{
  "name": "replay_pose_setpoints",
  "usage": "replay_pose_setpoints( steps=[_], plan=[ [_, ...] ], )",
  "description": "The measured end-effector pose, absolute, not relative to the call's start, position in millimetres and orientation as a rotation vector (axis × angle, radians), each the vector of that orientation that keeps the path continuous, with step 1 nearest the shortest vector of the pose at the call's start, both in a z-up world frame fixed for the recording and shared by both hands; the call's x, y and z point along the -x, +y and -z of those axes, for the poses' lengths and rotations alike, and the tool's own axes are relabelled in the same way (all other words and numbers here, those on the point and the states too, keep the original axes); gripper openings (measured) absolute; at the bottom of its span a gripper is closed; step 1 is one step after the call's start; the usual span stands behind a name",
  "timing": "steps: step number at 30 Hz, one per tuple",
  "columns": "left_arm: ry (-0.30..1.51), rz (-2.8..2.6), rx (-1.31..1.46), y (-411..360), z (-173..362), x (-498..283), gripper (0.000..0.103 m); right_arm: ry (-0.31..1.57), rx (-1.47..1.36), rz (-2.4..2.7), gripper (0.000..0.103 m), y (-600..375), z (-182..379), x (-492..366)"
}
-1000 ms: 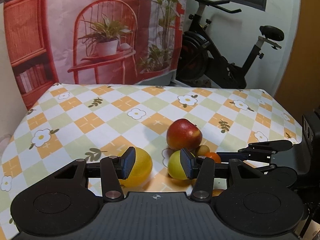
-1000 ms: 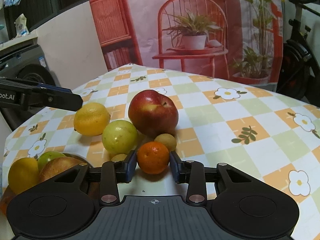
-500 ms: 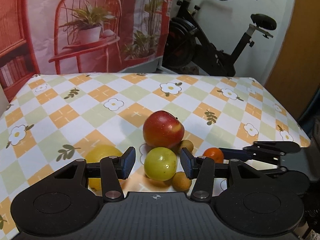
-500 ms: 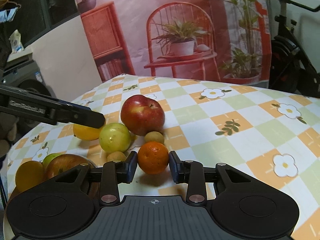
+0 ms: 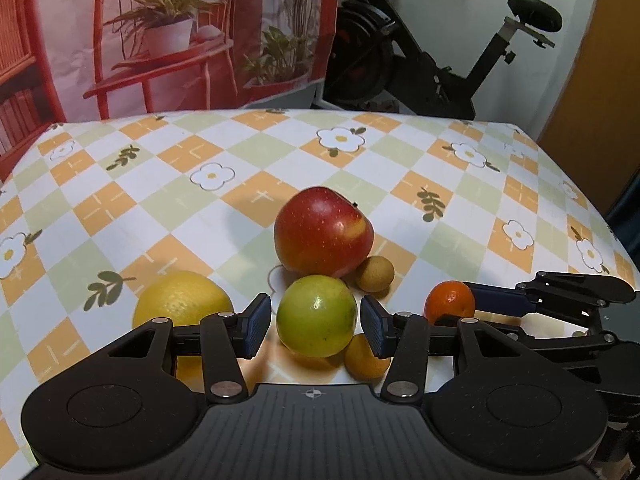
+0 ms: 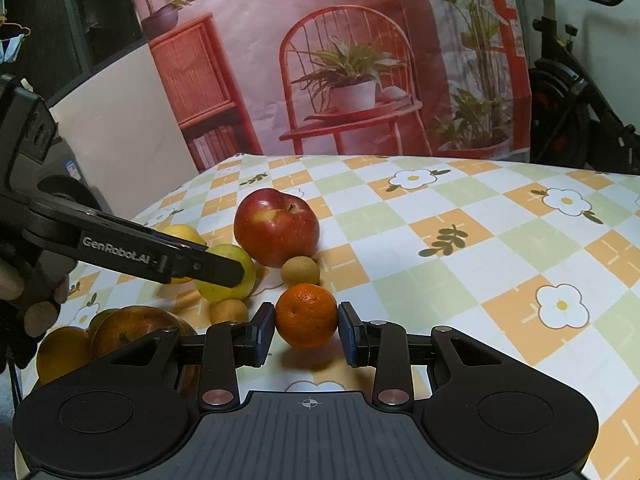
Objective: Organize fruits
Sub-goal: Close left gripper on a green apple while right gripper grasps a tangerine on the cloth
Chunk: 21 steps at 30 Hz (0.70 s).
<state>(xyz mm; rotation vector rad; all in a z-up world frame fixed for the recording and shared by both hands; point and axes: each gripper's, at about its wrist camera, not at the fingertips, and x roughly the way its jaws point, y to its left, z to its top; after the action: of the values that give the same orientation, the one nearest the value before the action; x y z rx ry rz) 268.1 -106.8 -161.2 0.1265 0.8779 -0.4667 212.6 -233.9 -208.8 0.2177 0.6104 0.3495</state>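
Two low, close wrist views from the table's (image 5: pixel 460 184) near edge, sharing the red apple (image 5: pixel 323 232) (image 6: pixel 277 226).

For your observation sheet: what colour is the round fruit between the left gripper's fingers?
Yellow-green; the round fruit sits between the left gripper, clearest in the left wrist view.

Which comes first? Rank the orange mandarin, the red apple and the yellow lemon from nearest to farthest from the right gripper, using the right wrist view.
1. orange mandarin: between the right gripper fingers.
2. red apple: behind, slightly left.
3. yellow lemon: far left, partly hidden by the left gripper.
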Motion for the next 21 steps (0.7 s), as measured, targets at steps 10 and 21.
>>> replay_pose_setpoints(
  steps=[10, 21],
  plan=[
    [0.890, 0.471, -0.109, -105, 165, -270, 0.048, 0.620, -0.241, -0.351, 0.031, -236, 211, -213],
    [0.846, 0.460, -0.117, -100, 150, -257, 0.048, 0.617, -0.268, -0.345, 0.031, -241, 212, -212]
  ],
)
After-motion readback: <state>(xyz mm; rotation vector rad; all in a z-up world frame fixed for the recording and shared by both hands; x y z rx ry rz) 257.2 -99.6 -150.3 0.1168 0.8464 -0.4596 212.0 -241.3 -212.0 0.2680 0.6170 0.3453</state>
